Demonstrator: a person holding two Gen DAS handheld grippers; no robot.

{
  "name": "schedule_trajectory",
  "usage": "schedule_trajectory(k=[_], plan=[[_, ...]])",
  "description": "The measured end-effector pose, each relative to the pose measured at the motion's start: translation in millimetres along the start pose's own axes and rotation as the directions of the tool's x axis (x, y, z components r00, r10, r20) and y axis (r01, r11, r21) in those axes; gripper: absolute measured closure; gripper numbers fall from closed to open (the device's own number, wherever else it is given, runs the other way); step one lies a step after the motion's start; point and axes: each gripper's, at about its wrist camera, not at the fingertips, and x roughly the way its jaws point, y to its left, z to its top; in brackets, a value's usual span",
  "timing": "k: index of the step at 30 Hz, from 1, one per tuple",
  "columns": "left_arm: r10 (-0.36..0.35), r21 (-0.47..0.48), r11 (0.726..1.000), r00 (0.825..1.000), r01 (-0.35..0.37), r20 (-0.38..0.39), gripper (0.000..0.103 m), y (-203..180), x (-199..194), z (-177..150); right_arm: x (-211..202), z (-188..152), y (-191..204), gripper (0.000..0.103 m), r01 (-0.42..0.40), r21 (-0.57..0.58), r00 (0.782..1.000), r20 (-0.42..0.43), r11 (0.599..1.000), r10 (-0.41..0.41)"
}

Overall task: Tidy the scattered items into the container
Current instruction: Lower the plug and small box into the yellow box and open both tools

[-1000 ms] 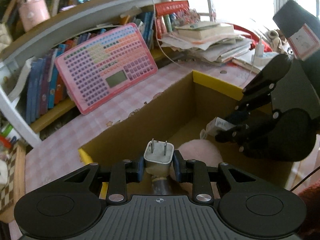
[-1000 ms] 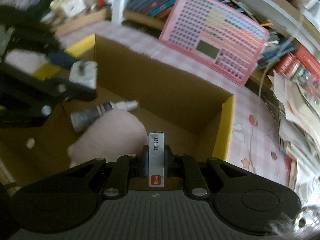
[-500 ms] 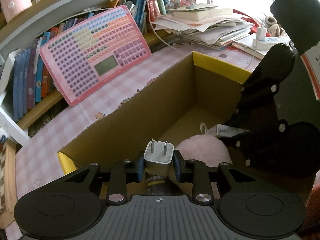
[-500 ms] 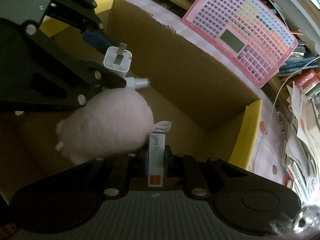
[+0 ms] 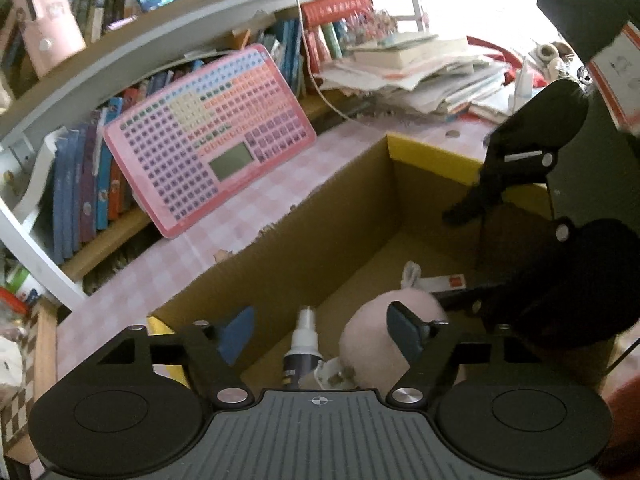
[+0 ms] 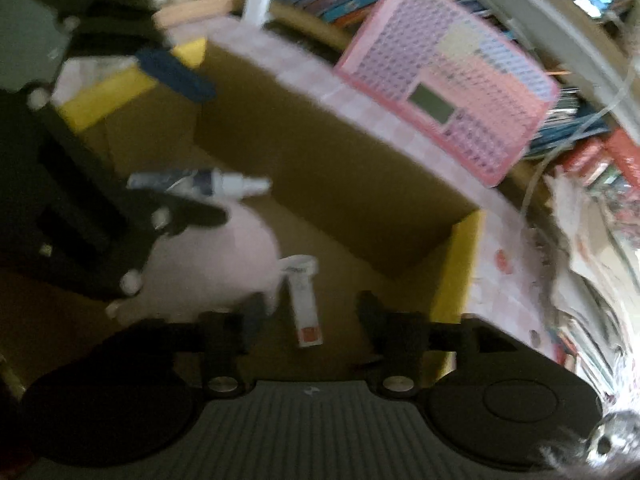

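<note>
An open cardboard box point(image 5: 320, 236) with yellow flaps stands on the pink checked table; it also shows in the right wrist view point(image 6: 328, 160). Inside lie a pink plush toy point(image 5: 384, 344), a small spray bottle point(image 5: 304, 340), a white plug adapter point(image 5: 330, 374) and a small white staples box point(image 6: 306, 304). My left gripper point(image 5: 320, 332) is open and empty over the box's near end. My right gripper point(image 6: 306, 316) is open and empty over the box, just above the staples box. The right gripper also shows in the left wrist view point(image 5: 464, 260).
A pink keypad toy point(image 5: 208, 152) leans on a bookshelf point(image 5: 80, 184) behind the box. A stack of books and papers point(image 5: 412, 68) lies at the far right. A white cable point(image 5: 316, 80) hangs down to the table.
Both grippers opened. The plug adapter dropped from the left gripper into the box. The staples box left the right gripper and lies in the box beside the plush toy.
</note>
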Motion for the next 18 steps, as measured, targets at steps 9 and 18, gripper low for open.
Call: schedule_trajectory(k=[9,18], plan=[[0.081,-0.116,0.991,0.99,-0.068,0.115,0.006,6.8,-52.4,-6.5,-49.5,-7.5,-16.4,0.021,0.01,0.2,0.98,0.195,0.98,-0.05],[0.088,-0.244,0.969,0.976,-0.038,0.198,0.003,16.4,-98.8,-30.5,-96.8,-17.6,6.3,0.008,0.074,0.336,0.931,0.313,0.939,-0.186]])
